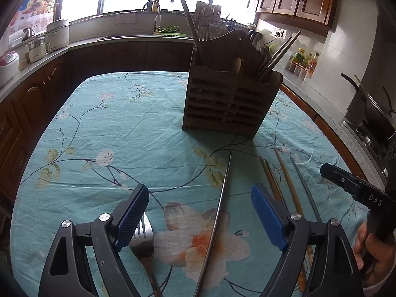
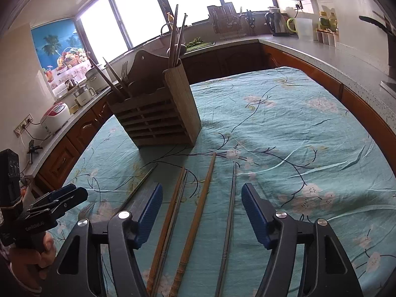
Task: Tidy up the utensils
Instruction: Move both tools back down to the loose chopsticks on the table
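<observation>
"DAS" on right hand-held gripper (image 1: 329,170)

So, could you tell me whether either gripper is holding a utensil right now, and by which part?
Nothing is held. The left gripper is open above a metal chopstick and a fork; the right gripper is open above the wooden chopsticks on the tablecloth.

My left camera looks forward along my spread left jaws, low and close over the bench (image 1: 111,128), toward the wooden utensil holder (image 1: 227,104) ahead. My right camera does likewise from beside it, meeting the same holder (image 2: 158,121) ahead-left. Both views share that holder, the floral cloth, and the chopsticks (image 2: 198,212) lying near my jaws.
</observation>
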`<state>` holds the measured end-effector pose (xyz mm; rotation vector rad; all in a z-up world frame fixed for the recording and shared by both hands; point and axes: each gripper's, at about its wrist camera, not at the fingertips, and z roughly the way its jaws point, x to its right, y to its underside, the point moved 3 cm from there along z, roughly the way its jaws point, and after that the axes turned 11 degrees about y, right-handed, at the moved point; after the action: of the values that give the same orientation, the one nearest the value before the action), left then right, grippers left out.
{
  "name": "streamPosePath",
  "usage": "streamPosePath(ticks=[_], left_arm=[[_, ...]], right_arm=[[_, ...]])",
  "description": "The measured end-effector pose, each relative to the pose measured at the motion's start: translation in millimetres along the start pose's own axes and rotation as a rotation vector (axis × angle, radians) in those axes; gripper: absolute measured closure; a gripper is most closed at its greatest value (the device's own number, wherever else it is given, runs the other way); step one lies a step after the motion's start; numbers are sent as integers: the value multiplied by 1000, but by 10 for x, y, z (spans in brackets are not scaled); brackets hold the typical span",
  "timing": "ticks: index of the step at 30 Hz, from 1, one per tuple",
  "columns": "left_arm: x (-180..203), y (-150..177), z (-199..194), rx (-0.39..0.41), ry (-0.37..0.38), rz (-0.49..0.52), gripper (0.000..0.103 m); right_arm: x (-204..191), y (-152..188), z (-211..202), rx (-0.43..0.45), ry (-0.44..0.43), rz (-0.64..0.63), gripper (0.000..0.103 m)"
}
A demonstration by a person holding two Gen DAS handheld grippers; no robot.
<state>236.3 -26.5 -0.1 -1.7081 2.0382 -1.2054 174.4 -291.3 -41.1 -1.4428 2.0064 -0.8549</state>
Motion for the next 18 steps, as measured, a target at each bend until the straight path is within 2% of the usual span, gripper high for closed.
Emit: streamPosePath(ticks=[4,8,12,18], left_arm=[[0,-40,134,-37,-6,7,21],[25,-98,298,-81,2,20,31],[73,-167,454,-112,1,53,34],[115,-241,726,-158,5,87,43]], right_arm=[[-8,-27,123,-37,-13,-2,58],[-55,-60,236,-63,-21,-14,63],[-135,-87,356,-87,-29,-33,70],[-208,-120,593,-128,-7,-58,75]])
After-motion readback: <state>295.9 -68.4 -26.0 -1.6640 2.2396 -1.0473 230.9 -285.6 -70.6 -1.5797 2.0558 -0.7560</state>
